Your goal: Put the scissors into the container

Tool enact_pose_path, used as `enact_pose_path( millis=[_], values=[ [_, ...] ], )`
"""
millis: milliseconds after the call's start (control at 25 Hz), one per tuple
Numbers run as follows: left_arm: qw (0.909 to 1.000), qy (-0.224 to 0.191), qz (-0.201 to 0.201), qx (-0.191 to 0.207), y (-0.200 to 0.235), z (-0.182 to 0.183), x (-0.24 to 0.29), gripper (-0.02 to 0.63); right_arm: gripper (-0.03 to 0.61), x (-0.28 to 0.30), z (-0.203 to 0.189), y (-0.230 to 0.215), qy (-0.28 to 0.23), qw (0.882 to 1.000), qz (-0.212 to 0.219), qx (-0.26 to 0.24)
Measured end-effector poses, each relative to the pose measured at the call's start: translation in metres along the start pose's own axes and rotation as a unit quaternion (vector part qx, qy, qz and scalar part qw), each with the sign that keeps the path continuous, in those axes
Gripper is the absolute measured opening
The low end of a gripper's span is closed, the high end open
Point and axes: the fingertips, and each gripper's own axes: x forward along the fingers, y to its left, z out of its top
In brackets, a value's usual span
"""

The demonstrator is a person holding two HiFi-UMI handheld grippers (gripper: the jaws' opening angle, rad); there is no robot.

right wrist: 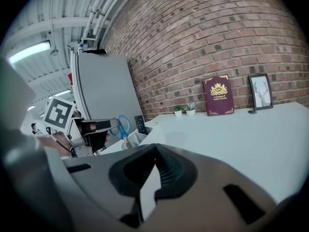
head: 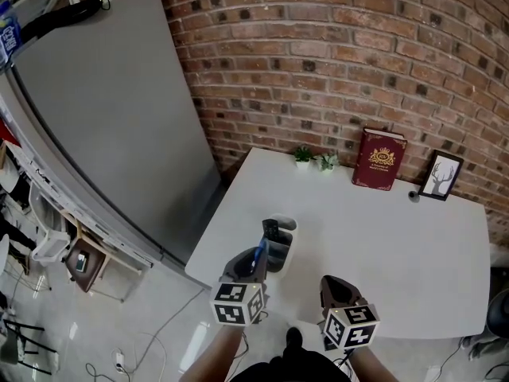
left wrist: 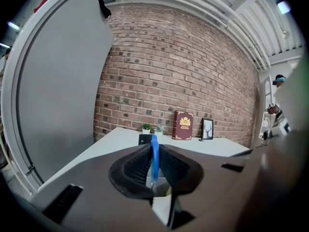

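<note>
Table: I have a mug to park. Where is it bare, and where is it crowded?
The table is bare across its middle and right, from the container to the right edge, in front of the book and picture frame. Crowded: the near left corner, where the left gripper holds scissors at the container.

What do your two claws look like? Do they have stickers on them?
Both are dark brownish-grey, with ribbed darker pads on the inside. The left claw and the right claw each carry a white cube at the back. Every side of it that shows is printed with a black square pattern, like a little puzzle code.
</note>
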Motion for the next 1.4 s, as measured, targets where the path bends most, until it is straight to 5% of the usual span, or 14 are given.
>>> enact_pose_path(
  millis=[680, 1400],
  values=[
    [0.9986, 0.029, 0.0, -0.043, 0.007, -0.03, 0.006, 0.041, 0.0, 0.006, -0.006, -0.002, 0.014, 1.0, 0.01, 0.001],
    [0.9988, 0.042, 0.013, -0.02, 0.019, -0.028, 0.014, 0.043, 0.0, 0.01, -0.012, 0.003, 0.025, 0.999, 0.021, -0.005]
  ],
)
